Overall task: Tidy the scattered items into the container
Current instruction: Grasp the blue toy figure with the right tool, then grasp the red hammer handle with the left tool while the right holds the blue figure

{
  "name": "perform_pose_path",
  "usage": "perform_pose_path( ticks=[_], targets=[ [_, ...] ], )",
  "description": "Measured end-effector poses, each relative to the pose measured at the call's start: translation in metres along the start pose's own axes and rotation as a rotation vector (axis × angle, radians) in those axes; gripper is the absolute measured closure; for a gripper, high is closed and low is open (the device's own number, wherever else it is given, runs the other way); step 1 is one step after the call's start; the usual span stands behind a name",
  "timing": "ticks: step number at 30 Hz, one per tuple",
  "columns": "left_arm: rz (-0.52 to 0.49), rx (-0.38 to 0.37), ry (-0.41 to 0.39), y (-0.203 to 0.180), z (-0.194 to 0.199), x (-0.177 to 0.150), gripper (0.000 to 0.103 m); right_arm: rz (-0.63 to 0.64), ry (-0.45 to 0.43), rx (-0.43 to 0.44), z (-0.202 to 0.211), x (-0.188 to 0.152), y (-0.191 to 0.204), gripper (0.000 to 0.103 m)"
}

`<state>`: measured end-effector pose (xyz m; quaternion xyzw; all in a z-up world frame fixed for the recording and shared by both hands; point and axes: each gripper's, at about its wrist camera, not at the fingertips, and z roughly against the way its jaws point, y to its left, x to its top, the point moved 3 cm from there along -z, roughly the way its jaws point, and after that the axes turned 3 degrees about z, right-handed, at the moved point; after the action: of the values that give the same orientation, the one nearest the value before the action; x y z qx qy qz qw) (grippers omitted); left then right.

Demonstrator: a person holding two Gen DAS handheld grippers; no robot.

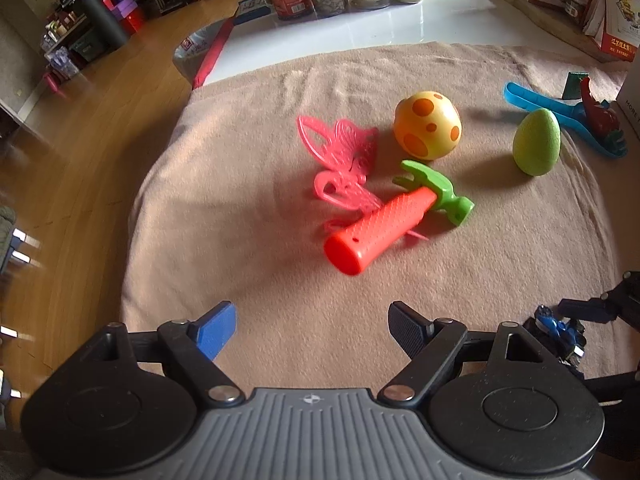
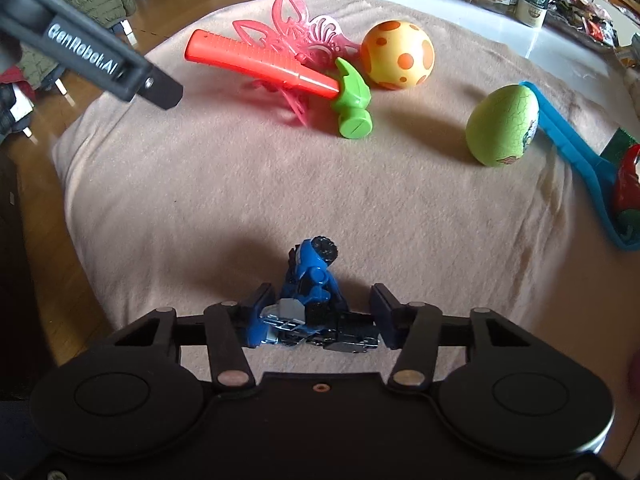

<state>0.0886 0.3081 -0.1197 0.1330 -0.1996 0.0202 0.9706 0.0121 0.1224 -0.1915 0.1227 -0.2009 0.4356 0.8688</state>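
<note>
Blue toy bike (image 2: 310, 300) lies on the beige cloth (image 2: 240, 184) between the pads of my right gripper (image 2: 316, 314), which look pressed on it. My left gripper (image 1: 310, 330) hangs spread over bare cloth. Farther off lie the hammer (image 1: 384, 220), pink butterfly (image 1: 344, 160), spotted ball (image 1: 427, 126) and green egg (image 1: 537, 142).

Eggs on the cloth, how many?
2. Spotted yellow egg at the back beside the hammer; green egg to the right, against the blue tongs. None hidden, apparently.

An orange-handled, green-headed hammer (image 1: 394, 216) lay on a pink butterfly (image 1: 344, 160); at two o'clock sat a yellow, orange-spotted ball (image 1: 427, 126) and a crackled green egg (image 1: 537, 142).
</note>
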Motion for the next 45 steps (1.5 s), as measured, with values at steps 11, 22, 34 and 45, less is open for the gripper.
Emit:
perform_pose_path(
  ticks=[11, 22, 34, 45],
  targets=[
    [-0.094, 0.031, -0.023, -0.024, 0.005, 0.022, 0.019, -0.150, -0.032, -0.018, 0.018, -0.003, -0.034, 0.076],
    [-0.148, 0.047, 0.009, -0.043, -0.022, 0.065, 0.020, -0.204, -0.027, 0.017, 0.018, -0.010, -0.045, 0.072],
    [-0.006, -0.236, 0.187, -0.036, -0.056, -0.004, 0.075, -0.219, -0.024, 0.031, 0.013, -0.019, -0.049, 0.062],
    [-0.117, -0.134, 0.154, -0.063, -0.061, -0.005, 0.032, -0.196, -0.012, 0.026, 0.011, -0.016, -0.044, 0.053]
  ],
)
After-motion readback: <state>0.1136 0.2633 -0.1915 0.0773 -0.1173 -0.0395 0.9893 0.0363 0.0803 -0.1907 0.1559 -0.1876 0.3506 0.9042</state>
